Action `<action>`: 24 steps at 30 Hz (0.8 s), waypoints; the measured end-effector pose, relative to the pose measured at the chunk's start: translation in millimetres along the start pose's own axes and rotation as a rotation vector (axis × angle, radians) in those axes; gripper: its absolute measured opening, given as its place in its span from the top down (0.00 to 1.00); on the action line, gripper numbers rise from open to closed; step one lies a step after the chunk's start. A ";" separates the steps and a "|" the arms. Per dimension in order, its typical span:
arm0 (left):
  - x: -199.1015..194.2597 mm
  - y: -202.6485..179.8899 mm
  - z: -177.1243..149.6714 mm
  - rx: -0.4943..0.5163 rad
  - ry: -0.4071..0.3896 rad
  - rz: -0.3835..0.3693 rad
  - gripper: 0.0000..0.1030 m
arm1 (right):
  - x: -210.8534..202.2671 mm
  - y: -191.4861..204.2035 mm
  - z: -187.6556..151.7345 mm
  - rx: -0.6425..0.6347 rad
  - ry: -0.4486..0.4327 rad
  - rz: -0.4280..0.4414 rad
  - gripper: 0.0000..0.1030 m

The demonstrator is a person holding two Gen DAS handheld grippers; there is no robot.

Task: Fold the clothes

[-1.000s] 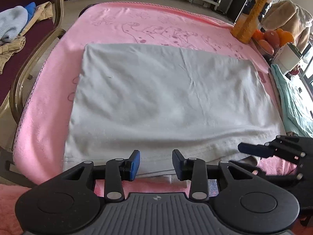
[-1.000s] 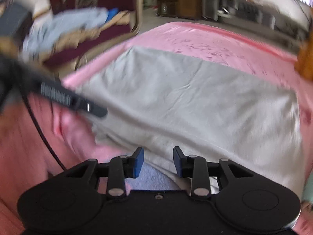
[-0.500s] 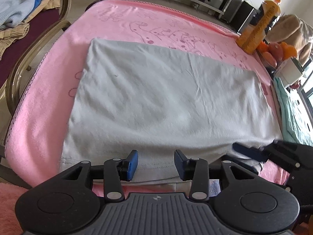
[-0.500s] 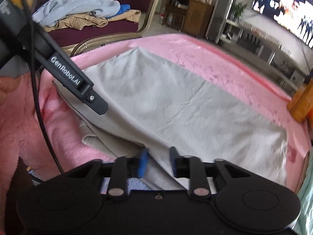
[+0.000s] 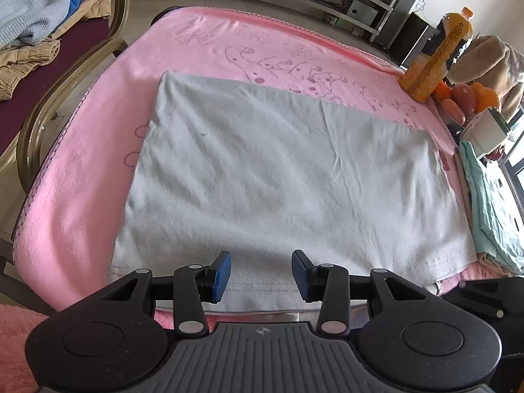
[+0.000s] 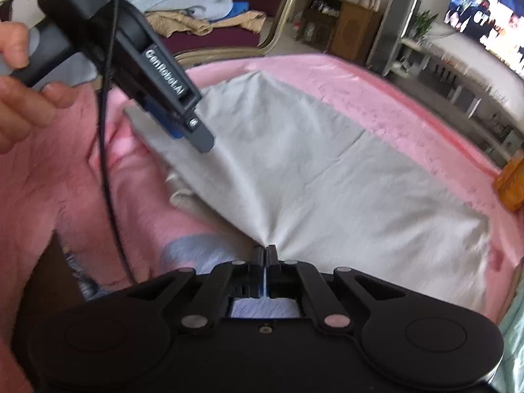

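A pale grey garment (image 5: 278,177) lies flat as a wide rectangle on a pink blanket (image 5: 82,177). My left gripper (image 5: 261,276) is open, its blue pads over the garment's near hem, which lies between them. My right gripper (image 6: 264,251) is shut on the garment's near edge (image 6: 271,229), and the cloth puckers into creases at the fingertips. The left gripper also shows in the right wrist view (image 6: 183,124), over the garment's near left corner, held by a hand (image 6: 19,75).
An orange juice bottle (image 5: 439,55) and fruit (image 5: 465,98) stand at the far right corner. A folded mint garment (image 5: 491,203) lies at the right edge. A wooden-framed sofa (image 5: 42,111) with piled clothes (image 5: 29,26) stands on the left.
My right gripper has closed on the garment's near edge. My left gripper has lowered and moved forward over the hem, still open.
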State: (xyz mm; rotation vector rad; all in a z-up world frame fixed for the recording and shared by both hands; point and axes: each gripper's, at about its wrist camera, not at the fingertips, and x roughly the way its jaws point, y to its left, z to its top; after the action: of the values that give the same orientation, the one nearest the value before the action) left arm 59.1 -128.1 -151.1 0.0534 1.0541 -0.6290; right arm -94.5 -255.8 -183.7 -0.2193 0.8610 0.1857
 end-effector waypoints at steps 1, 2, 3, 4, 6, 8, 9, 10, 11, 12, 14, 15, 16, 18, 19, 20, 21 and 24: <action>-0.7 -0.7 -0.5 0.008 -0.003 0.000 0.61 | -3.9 -4.0 -0.3 0.029 -0.006 0.021 0.94; -1.7 -1.9 -1.0 0.016 -0.009 -0.005 0.61 | -9.6 -10.7 -0.3 0.073 -0.021 0.048 0.91; -2.8 -3.2 -1.4 0.024 -0.015 -0.012 0.61 | -15.8 -20.4 -1.0 0.133 -0.040 0.067 0.86; -3.0 -6.4 -1.1 0.036 -0.022 -0.021 0.62 | -22.7 -34.3 -2.5 0.216 -0.067 0.074 0.83; -3.0 -14.0 -0.3 0.061 -0.037 -0.041 0.63 | -31.1 -63.2 -9.3 0.389 -0.105 0.013 0.72; 1.2 -29.0 2.9 0.100 -0.053 -0.047 0.64 | -29.6 -97.4 -21.0 0.605 -0.104 -0.071 0.70; 4.1 -37.7 4.2 0.121 -0.063 -0.046 0.64 | -26.7 -110.7 -26.9 0.698 -0.101 -0.074 0.71; 8.3 -46.9 4.8 0.148 -0.070 -0.048 0.63 | -23.9 -124.1 -32.8 0.791 -0.098 -0.076 0.71; 13.1 -54.9 4.2 0.177 -0.069 -0.043 0.63 | -21.1 -133.8 -37.4 0.859 -0.092 -0.079 0.71; 19.9 -61.4 2.5 0.211 -0.062 -0.019 0.63 | -17.8 -136.4 -39.1 0.877 -0.078 -0.084 0.71; 30.8 -65.2 -3.7 0.268 -0.043 0.066 0.63 | -9.6 -134.2 -39.2 0.856 -0.027 -0.114 0.71; 36.0 -66.6 -7.0 0.296 -0.034 0.110 0.56 | -4.9 -129.3 -38.1 0.818 0.012 -0.152 0.70; 35.0 -66.2 -9.6 0.322 -0.021 0.133 0.56 | -2.3 -124.0 -37.0 0.777 0.041 -0.186 0.71; 27.4 -62.1 -15.6 0.346 0.021 0.166 0.56 | -3.4 -112.1 -34.9 0.690 0.074 -0.243 0.71; 22.8 -57.7 -19.3 0.350 0.027 0.177 0.56 | -5.4 -106.6 -35.1 0.659 0.097 -0.266 0.71; 17.5 -52.5 -23.0 0.350 0.025 0.186 0.56 | -8.6 -101.5 -36.0 0.635 0.119 -0.285 0.71; 12.4 -47.3 -25.3 0.338 0.031 0.182 0.56 | -11.9 -97.7 -36.7 0.619 0.143 -0.297 0.70; -0.1 -31.0 -32.5 0.293 0.064 0.172 0.59 | -21.8 -104.2 -44.0 0.692 0.240 -0.289 0.57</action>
State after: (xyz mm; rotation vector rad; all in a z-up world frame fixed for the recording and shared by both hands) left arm 17.5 -142.8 -159.8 0.4178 0.9998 -0.6236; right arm -114.5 -369.3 -182.7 0.2893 1.0700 -0.4169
